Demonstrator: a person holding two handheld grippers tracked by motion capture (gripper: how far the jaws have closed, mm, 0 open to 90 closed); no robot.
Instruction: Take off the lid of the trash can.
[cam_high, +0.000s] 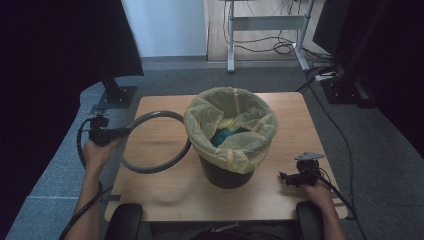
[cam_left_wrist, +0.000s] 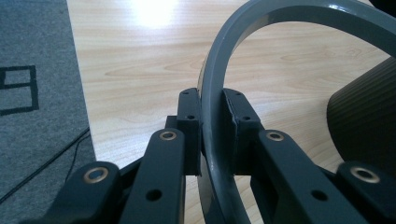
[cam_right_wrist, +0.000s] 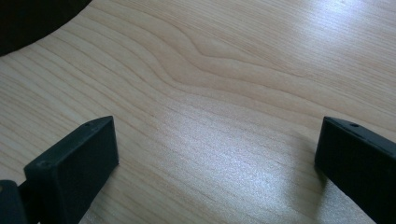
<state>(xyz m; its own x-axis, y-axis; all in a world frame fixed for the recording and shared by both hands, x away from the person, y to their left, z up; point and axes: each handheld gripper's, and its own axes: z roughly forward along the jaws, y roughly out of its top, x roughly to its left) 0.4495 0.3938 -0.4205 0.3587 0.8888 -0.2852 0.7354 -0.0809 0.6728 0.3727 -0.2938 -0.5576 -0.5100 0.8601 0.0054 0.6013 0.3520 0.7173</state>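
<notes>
I am holding the left claw (cam_high: 121, 132) at about nine o'clock from the bin (cam_high: 227, 172), out at the bench (cam_high: 165, 195) edge, and it is clamping the grey ring (cam_high: 150, 169) by its rim. In the left gripper view the two black jaws are pressing on either side of the ring's (cam_left_wrist: 219, 88) band, which is arching up and away to the right over the pale wood (cam_left_wrist: 140, 60), with the dark ribbed wall of the bin (cam_left_wrist: 364, 112) sitting at three o'clock. From the high view the ring is lying beside the bin and reaching round toward its base, though I cannot tell whether the two are touching.

The bin is standing upright in the middle of the bench, lined with a yellow bag (cam_high: 232, 120) folded over its rim; something blue (cam_high: 225, 136) is showing inside it.

I am keeping the right claw (cam_high: 285, 177) near the front right corner, at about four o'clock from the bin, pointing toward it. In the right gripper view its jaws are spread wide over bare wood (cam_right_wrist: 210, 93), gripping nothing.

Beyond the bench, a monitor stand (cam_high: 114, 95) is sitting at eleven o'clock and cables (cam_high: 280, 47) are trailing on the floor.
</notes>
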